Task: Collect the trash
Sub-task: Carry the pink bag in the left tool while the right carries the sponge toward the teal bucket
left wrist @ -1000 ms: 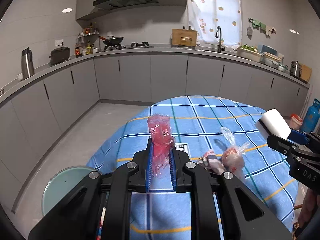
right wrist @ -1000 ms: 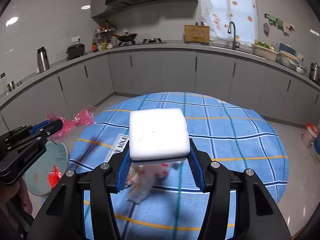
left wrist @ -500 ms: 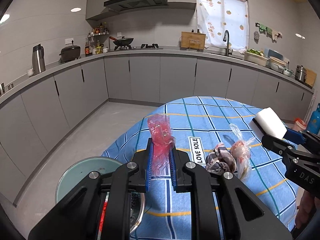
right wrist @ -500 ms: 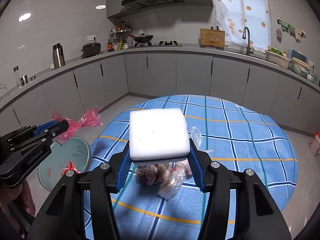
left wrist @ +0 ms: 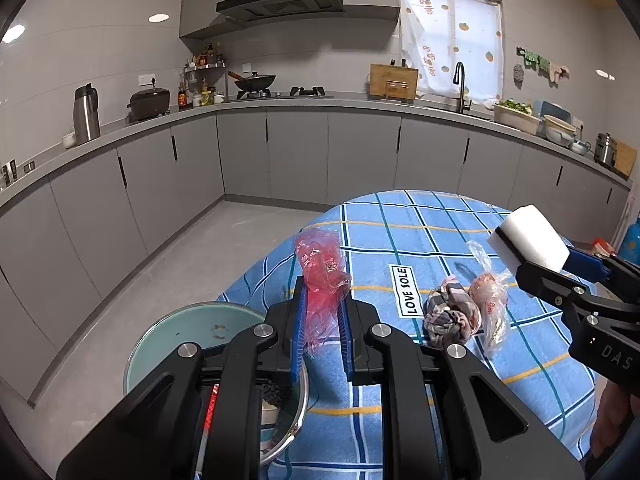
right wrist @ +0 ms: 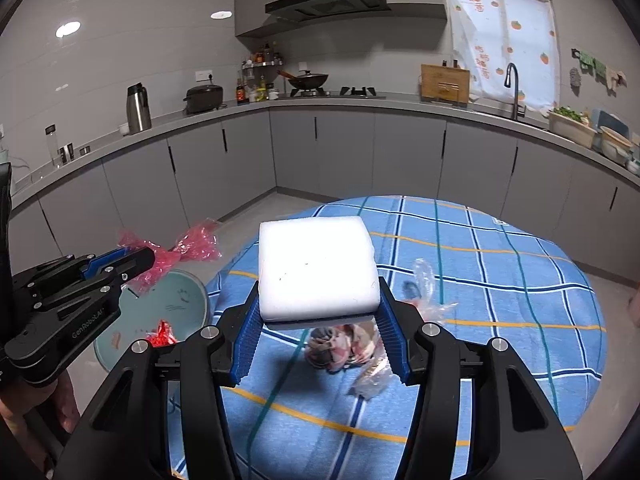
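Observation:
My left gripper [left wrist: 322, 308] is shut on a crumpled pink plastic bag [left wrist: 322, 268], held above the table's left edge near the open trash bin [left wrist: 180, 332]. In the right wrist view that left gripper [right wrist: 138, 258] shows at left with the pink plastic bag [right wrist: 188, 246] sticking out over the trash bin [right wrist: 176, 300]. My right gripper [right wrist: 318, 312] is shut on a white foam block [right wrist: 316, 266], held above the table; the left wrist view shows the foam block [left wrist: 528, 238] at right. A crumpled cloth wad [left wrist: 450, 316] and a clear bag of scraps [left wrist: 490, 300] lie on the blue checked tablecloth [left wrist: 400, 236].
The trash bin beside the table holds red scraps [right wrist: 162, 334]. A "LOVE SOLE" label [left wrist: 406, 290] is on the cloth. Grey cabinets [left wrist: 300, 156] and counters run around the room. A hand [right wrist: 60, 400] grips the left tool's handle at lower left.
Both grippers have shifted sideways toward the table's left edge, keeping hold of their items. The trash bin has come further into view below the left gripper.

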A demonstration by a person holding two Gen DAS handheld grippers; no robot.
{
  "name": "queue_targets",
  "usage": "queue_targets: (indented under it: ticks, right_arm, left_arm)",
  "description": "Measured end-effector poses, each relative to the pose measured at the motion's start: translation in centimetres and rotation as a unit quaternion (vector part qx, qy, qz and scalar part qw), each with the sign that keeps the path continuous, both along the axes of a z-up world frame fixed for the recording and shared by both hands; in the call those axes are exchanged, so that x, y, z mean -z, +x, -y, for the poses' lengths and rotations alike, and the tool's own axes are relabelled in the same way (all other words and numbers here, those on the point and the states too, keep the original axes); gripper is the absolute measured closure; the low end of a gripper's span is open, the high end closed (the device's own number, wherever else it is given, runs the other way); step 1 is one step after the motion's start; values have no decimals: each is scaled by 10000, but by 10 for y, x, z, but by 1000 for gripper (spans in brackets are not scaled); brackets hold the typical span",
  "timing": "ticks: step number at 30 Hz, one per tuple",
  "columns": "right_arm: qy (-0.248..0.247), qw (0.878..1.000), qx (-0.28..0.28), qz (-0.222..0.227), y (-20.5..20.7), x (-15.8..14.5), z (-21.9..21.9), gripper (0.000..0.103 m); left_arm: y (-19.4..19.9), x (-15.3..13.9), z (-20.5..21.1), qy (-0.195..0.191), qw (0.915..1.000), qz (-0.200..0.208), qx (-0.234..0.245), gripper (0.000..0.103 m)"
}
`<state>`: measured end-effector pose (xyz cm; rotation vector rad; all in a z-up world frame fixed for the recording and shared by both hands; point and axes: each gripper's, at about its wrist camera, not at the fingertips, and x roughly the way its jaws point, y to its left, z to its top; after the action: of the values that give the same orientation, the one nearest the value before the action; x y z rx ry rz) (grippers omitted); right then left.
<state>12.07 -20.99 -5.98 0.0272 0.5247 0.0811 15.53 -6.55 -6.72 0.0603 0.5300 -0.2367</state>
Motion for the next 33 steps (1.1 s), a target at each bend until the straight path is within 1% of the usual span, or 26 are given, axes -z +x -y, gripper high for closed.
queue_targets:
  ticks: [14,21,26,33]
  right_arm:
    - [-37,9994,-335,30,5,-1,-27,50]
    - [-58,9987,-500,-23,10,4,-39,49]
    - [-78,9978,-665,4,14,2,-52,49]
    - [-64,9957,-926,-74,23,8,-70,49]
  left_arm:
    - [-5,5,-25,-27,9997,-19,-227,88]
    - [-7,8,-43,-43,9994,-39,-343,88]
    - [-6,10,-55,-24,9992,-54,-407,88]
    - [-5,19,-78,-48,9978,-152,-647,88]
